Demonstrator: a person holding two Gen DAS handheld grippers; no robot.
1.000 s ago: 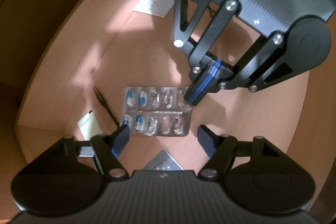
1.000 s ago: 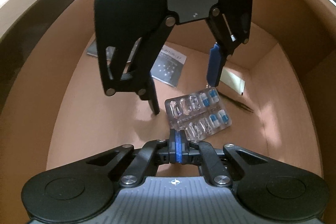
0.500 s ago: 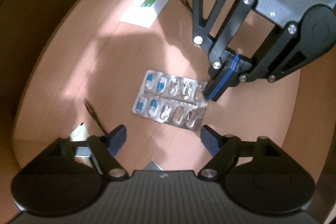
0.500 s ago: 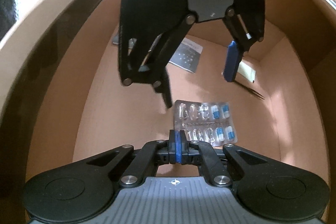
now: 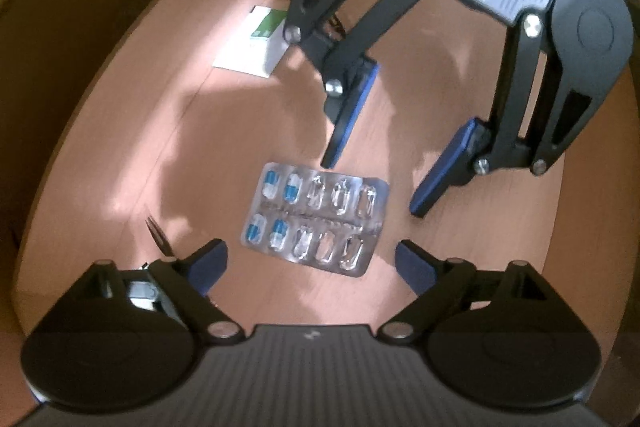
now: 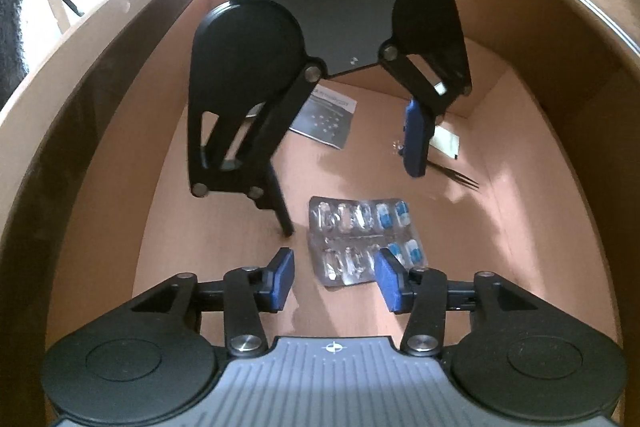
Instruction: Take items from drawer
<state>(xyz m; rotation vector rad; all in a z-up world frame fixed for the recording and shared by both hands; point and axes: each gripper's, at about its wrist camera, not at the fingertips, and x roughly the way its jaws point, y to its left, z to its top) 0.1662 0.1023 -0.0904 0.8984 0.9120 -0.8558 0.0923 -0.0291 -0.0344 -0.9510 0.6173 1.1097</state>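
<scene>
Left wrist: both grippers agape, empty, flanking blister pack (image 5: 316,223).

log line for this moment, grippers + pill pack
left gripper: open, empty | right gripper: open, empty | blister pack: flat on drawer floor, ungripped | step: pick pending

Silver foil blister pack (image 5: 316,219) with four blue-and-white capsules and clear emptied pockets, light reddish-brown wooden drawer (image 6: 224,227), black left gripper (image 5: 310,265) and right gripper (image 6: 334,281) with blue pads, white-and-green packet (image 5: 256,45) at upper left, grey dotted leaflet (image 6: 328,117), pale yellow sachet (image 6: 446,143)
</scene>
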